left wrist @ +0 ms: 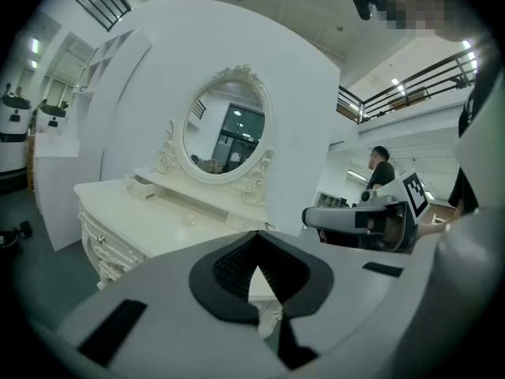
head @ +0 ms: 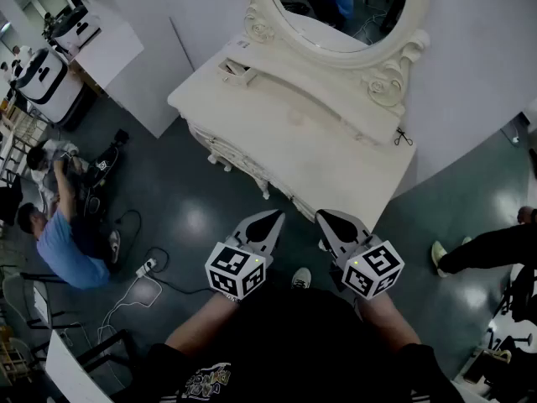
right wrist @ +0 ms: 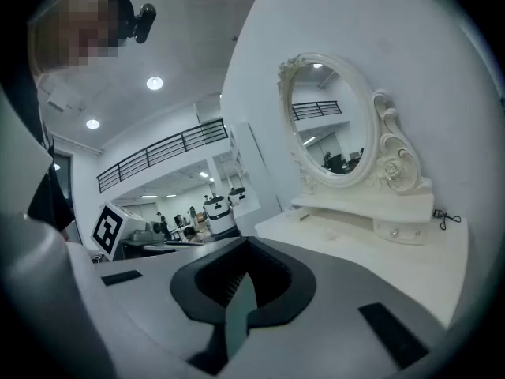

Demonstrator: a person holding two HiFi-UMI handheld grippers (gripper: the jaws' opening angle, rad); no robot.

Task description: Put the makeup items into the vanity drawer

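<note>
You are facing one cream vanity [head: 319, 158] with carved trim, one oval mirror [head: 336, 7], and one small drawer [head: 237, 72] standing pulled out at the shelf's left end. Your left gripper [head: 275, 217] and right gripper [head: 323, 217] are both pressing their fingers together on nothing. The drawer is sitting well beyond both tips, across the tabletop. One small black item [head: 403, 138] is lying at the vanity's right edge.

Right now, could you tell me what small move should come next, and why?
Probably move the right gripper forward to the vanity and open it over the small black item at the top's right edge. Both it and the left gripper are shut, empty and short of the vanity; the small drawer looks open.
</note>
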